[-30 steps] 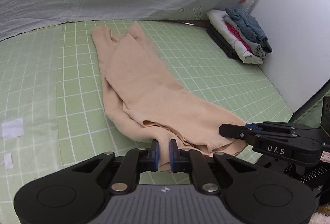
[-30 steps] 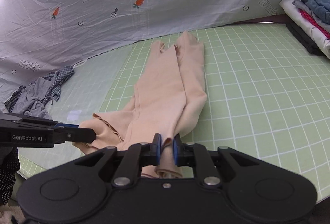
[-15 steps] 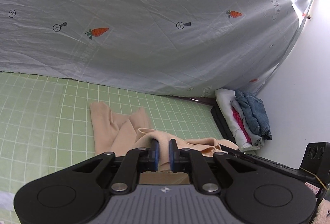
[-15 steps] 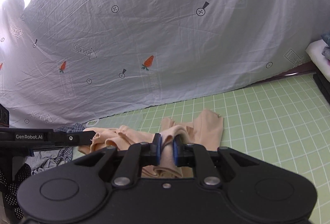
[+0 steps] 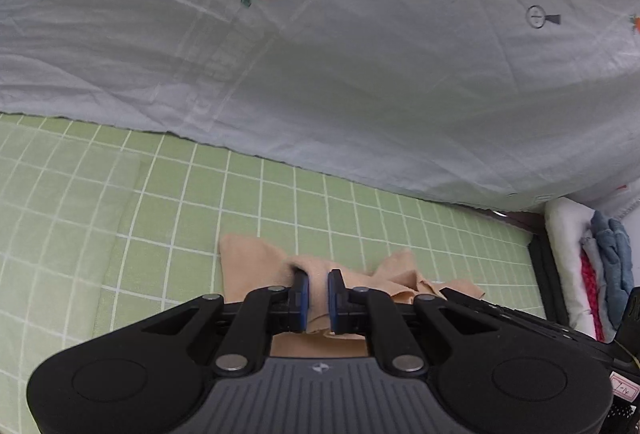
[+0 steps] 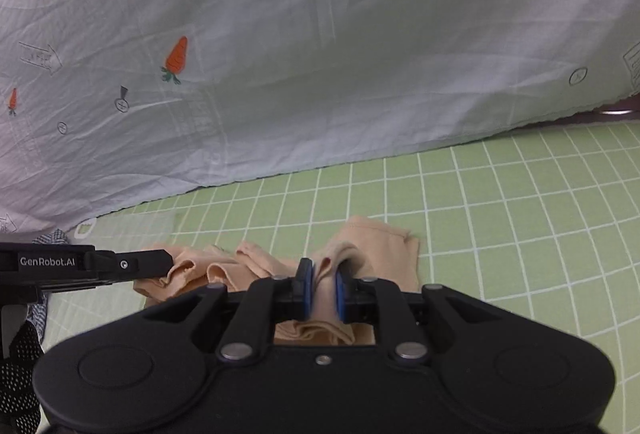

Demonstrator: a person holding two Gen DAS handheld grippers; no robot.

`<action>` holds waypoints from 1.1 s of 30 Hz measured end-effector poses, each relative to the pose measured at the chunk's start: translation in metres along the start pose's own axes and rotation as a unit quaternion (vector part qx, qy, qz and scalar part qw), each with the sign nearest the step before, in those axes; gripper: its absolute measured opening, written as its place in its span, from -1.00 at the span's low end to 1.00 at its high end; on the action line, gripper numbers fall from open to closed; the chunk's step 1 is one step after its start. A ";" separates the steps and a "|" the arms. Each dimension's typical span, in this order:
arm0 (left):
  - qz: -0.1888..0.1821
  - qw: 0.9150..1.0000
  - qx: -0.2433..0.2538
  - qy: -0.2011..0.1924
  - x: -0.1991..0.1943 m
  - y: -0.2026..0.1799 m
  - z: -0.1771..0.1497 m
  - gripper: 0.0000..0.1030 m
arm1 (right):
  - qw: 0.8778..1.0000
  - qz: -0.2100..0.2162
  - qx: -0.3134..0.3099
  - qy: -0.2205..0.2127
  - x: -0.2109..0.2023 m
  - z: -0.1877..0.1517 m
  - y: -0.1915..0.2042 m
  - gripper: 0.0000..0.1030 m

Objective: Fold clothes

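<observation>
- Beige, thin stretchy garment [image 5: 256, 266] lies on the green grid mat [image 5: 200, 202], bunched and partly doubled over itself, short of the mat's far edge where the white carrot-print sheet [image 5: 360, 74] hangs.
- Fabric looks soft and matte; several rolled hems and wrinkles show along its near edge in the right wrist view [image 6: 224, 266].
- One flat end [image 6: 384, 238] with a stitched hem lies spread on the mat, pointing toward the sheet.
- Left gripper [image 5: 318, 294]: jaws nearly closed, blue pads [image 5: 303, 294] pinching a fold of the garment; fabric runs through the narrow gap and under the body.
- Right gripper [image 6: 323, 290]: same state, jaws close together with a raised ridge of the garment clamped between the pads [image 6: 306, 288].
- Both grippers sit low over the mat, side by side; each shows at the edge of the other's view.
- Folded clothes stack [image 5: 592, 266] sits off the mat's right edge.
- Checked grey cloth [image 6: 52, 236] just off the mat's left edge, mostly hidden.
</observation>
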State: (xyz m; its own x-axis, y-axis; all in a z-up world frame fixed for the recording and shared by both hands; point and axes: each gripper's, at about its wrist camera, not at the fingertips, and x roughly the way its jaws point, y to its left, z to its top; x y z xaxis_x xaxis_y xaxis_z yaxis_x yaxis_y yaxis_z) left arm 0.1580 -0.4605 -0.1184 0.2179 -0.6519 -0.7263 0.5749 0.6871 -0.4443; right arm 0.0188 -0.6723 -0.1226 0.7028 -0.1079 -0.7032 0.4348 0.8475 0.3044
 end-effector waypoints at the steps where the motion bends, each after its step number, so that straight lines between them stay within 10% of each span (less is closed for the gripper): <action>1: 0.008 1.000 -0.007 0.009 0.015 0.006 0.000 -0.80 | 1.000 -0.005 -0.001 0.007 0.011 -0.003 -0.002 -0.75; 9: 0.005 0.999 -0.030 0.019 0.035 0.029 -0.001 -0.62 | 1.000 0.002 0.022 0.005 0.020 -0.004 -0.012 -0.62; 13: 0.000 0.999 -0.047 -0.027 0.004 0.035 -0.001 0.62 | 0.998 -0.020 0.022 -0.046 -0.013 0.002 -0.007 0.21; 27: -0.005 0.998 -0.056 0.032 0.034 0.055 -0.035 0.66 | 0.995 -0.009 0.091 0.030 0.012 -0.029 -0.028 0.42; 33: -0.043 0.995 -0.082 0.027 0.048 0.048 -0.038 -0.21 | 0.990 0.019 0.137 0.036 0.025 -0.034 -0.025 -0.15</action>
State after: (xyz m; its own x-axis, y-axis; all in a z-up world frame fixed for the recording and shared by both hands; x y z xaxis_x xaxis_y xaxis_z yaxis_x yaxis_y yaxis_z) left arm 0.1657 -0.4463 -0.1946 0.1293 -0.6952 -0.7071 0.4516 0.6761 -0.5822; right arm 0.0062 -0.6784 -0.1692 0.6844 -0.0325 -0.7284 0.5513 0.6768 0.4878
